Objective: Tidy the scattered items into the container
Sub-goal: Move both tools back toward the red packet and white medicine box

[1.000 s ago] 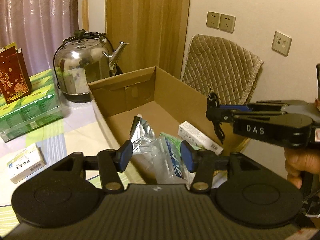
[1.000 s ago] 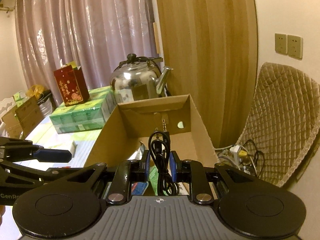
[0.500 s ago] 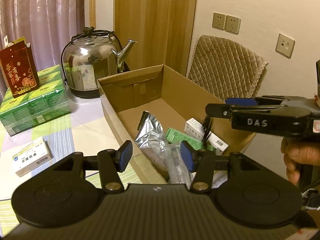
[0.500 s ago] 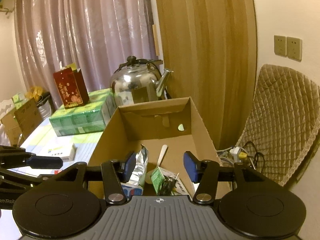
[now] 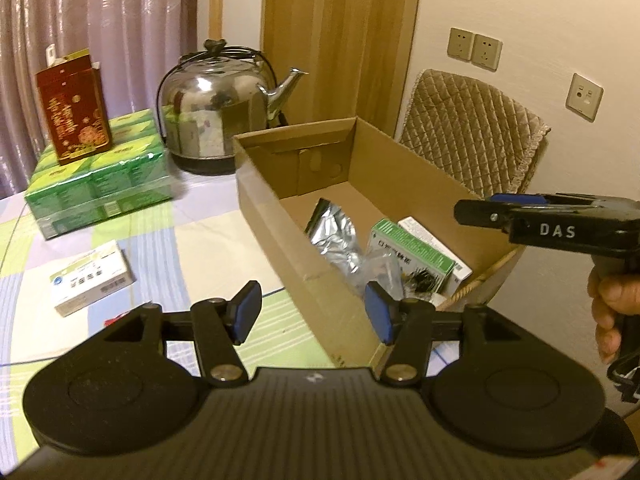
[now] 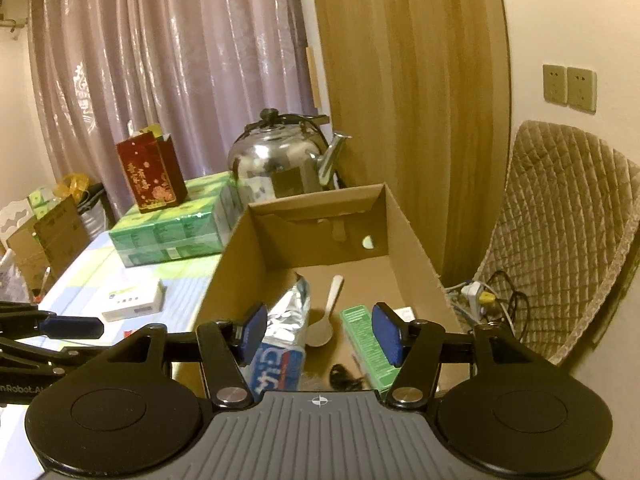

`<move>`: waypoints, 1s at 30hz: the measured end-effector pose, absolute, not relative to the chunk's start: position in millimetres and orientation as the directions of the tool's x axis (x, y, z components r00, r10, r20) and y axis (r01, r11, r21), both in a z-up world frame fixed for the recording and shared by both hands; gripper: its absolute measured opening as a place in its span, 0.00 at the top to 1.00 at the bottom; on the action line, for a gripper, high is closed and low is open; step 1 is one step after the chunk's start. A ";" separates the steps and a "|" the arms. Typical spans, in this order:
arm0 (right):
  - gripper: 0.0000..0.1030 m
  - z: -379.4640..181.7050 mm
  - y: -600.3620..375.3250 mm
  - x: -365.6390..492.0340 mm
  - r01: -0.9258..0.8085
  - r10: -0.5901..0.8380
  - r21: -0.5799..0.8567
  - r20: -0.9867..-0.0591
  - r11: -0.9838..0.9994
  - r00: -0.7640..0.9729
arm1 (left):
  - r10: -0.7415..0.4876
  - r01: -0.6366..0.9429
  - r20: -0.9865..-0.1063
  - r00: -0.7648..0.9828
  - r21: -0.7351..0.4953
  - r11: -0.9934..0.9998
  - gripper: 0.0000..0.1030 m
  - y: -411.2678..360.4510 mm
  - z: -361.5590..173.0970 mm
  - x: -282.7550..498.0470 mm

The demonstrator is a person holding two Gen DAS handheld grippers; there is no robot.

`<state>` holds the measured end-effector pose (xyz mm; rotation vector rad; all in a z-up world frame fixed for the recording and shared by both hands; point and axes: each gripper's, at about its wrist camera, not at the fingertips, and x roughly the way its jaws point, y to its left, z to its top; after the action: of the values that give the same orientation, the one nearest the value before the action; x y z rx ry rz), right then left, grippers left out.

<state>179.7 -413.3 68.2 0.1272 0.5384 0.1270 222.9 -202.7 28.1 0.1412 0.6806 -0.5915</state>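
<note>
both grippers, left gripper [image 5: 312, 316] and right gripper [image 6: 320, 334], fingers apart and empty; the white box [image 5: 92, 278] beside the cardboard box [image 5: 280, 216] risks skidding away if pinched off-centre.

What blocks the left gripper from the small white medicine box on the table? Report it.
Nothing visible does. The left gripper is open and empty, and the small white medicine box lies alone on bare tablecloth, apart from the brown cardboard box.

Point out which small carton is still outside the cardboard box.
The white carton lying flat on the checked tablecloth, left of the cardboard box. The green carton and other white carton lie inside.
</note>
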 end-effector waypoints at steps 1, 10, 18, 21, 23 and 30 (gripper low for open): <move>0.43 69.6 -410.4 177.0 -0.091 0.158 0.155 -0.500 0.984 0.852 | -0.465 0.554 -0.629 0.622 -0.066 0.830 0.47 -199.0 28.9 220.5; 0.34 83.7 -372.5 155.6 -0.147 0.199 0.143 -0.485 0.979 0.852 | -0.422 0.507 -0.636 0.646 -0.056 0.860 0.30 -160.9 33.2 198.5; 0.19 88.8 -327.4 139.9 -0.224 0.250 0.112 -0.479 0.968 0.841 | -0.369 0.444 -0.648 0.666 -0.053 0.894 0.09 -104.0 27.3 177.0; 0.15 90.0 -309.5 137.3 -0.256 0.274 0.103 -0.479 0.961 0.834 | -0.335 0.414 -0.656 0.677 -0.036 0.909 0.06 -78.9 25.1 172.0; 0.11 90.3 -297.2 136.3 -0.278 0.289 0.095 -0.479 0.956 0.829 | -0.309 0.393 -0.663 0.681 -0.025 0.919 0.04 -62.7 23.1 170.3; 0.02 83.4 -246.8 137.8 -0.378 0.347 0.040 -0.493 0.925 0.798 | -0.227 0.322 -0.683 0.694 0.013 0.946 0.03 -9.4 15.7 171.4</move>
<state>137.8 -246.8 83.4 -0.0613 0.5167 0.3892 171.4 -9.4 15.7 0.1358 0.7428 -0.3077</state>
